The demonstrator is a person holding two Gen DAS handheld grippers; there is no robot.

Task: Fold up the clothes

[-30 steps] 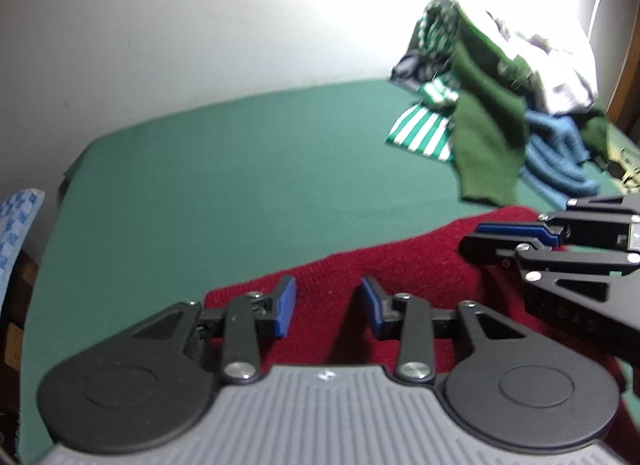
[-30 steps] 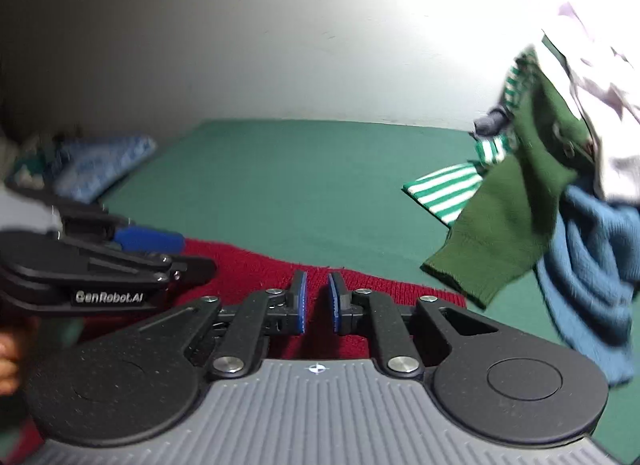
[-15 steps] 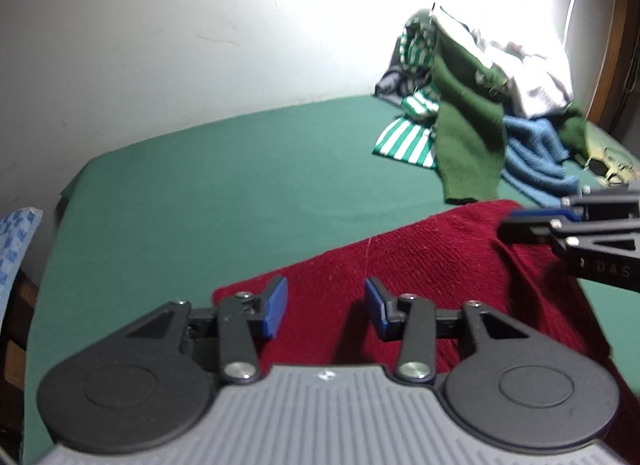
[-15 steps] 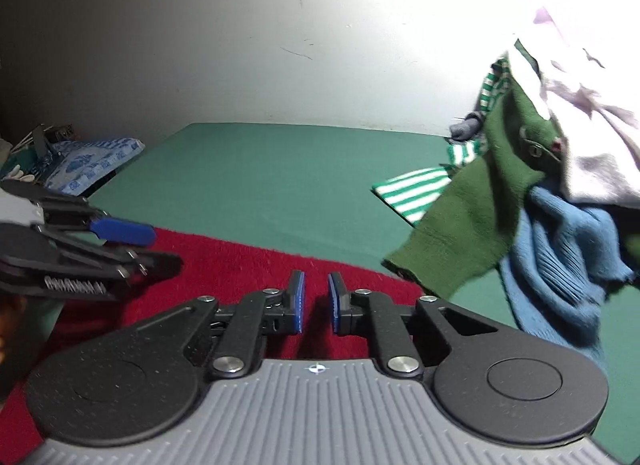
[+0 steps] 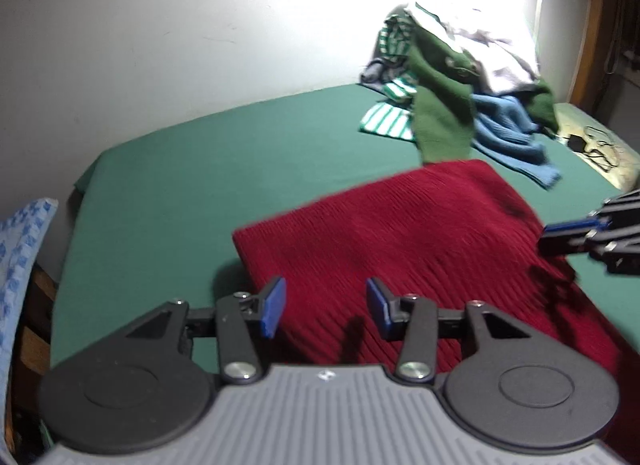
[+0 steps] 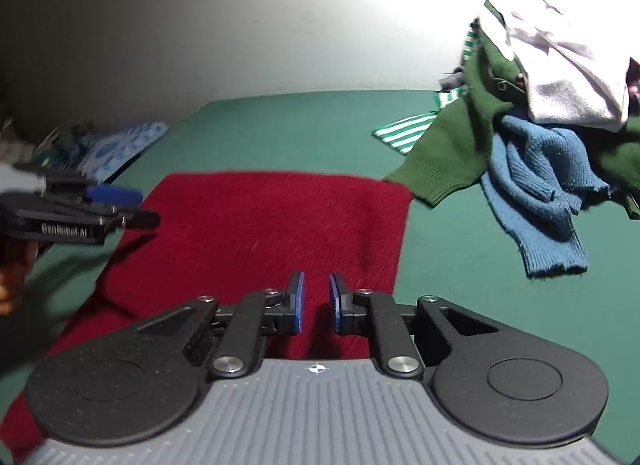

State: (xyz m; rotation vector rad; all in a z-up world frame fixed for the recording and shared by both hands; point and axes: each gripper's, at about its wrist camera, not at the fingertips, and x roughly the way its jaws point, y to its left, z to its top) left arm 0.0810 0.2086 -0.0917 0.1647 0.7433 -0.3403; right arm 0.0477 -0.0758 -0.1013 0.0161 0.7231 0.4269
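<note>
Left gripper point(image 5: 326, 307) wide, right gripper point(image 6: 317, 302) narrow, both empty over red sweater point(image 6: 272, 225) (hand point(image 6: 10, 277) only in right view)

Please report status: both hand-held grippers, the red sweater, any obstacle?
Left hand-held gripper open, empty. Right hand-held gripper narrowly open, empty. Red sweater flat on green bed sheet, partly folded. Clothes pile beside it, green sleeve reaching its far corner.

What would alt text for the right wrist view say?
A red knitted garment lies flat on a green bed, with the right tongs slightly open and empty above it. A pile of unfolded clothes sits at the right.
</note>
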